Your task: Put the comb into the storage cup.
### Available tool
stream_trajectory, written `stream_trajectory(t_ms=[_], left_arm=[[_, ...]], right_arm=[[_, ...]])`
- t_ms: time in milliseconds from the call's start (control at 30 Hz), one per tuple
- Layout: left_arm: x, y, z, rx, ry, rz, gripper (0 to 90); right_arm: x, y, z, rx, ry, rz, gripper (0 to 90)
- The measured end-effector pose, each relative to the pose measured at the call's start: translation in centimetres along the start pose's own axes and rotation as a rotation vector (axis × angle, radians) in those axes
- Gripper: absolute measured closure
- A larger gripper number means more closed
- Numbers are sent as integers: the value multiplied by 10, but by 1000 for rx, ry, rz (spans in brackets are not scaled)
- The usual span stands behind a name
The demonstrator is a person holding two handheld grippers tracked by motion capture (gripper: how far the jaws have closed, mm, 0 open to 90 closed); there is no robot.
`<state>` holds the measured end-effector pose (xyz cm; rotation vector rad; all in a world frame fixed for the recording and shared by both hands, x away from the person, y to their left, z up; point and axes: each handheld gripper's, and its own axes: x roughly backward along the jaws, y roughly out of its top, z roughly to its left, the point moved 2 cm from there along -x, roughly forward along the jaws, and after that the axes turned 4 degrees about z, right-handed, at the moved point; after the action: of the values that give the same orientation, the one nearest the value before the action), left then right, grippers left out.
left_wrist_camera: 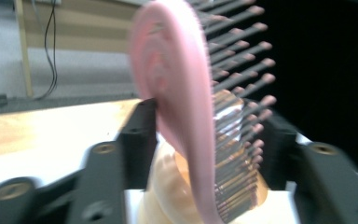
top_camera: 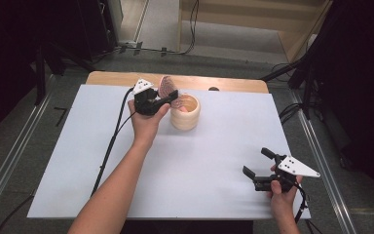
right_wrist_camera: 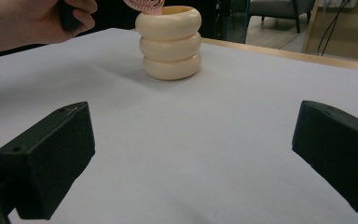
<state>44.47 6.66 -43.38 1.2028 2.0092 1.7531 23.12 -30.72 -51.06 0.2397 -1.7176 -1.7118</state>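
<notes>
- High view: the left gripper (top_camera: 168,99) sits near the far edge of the table (top_camera: 78,161), touching or nearly touching the rim of a cream ribbed holder (top_camera: 185,113).
- A pink hairbrush (top_camera: 166,87) stands with its lower end inside the holder and its head sticking up between the left jaws.
- Left gripper view: the brush (left_wrist_camera: 177,93) stands between the jaws over the holder (left_wrist_camera: 168,196). A gap shows on the bristle side, so the grip looks let go rather than pressing, though blur makes this uncertain.
- By my reading the brush is already in the holder and the release is mostly done; what is left is to draw the hand clear without tipping it.
- Right gripper (top_camera: 259,165) rests near the table's near right corner, jaws spread wide with nothing between them.
- Right gripper view shows the holder (right_wrist_camera: 170,44) upright, well apart from those jaws.
</notes>
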Motion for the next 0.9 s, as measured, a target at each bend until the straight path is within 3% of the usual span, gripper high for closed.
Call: stream_trajectory(t_ms=[133,267,333,467,900], left_arm=[[2,-1,1,-15,19,31,226],[6,-2,1,-6,-20,28,88],[8,-3,2,-11,-61,36,24],[13,-5,0,-42,-67,33,0],[33,-10,1,-74,-68,24,0]], right_arm=[[0,0,0,1,1,0,0],[0,0,0,1,0,0,0],[0,0,0,0,1,0,0],[0,0,-1,-1,1,0,0],[0,0,-1,-3,-1,1,0]])
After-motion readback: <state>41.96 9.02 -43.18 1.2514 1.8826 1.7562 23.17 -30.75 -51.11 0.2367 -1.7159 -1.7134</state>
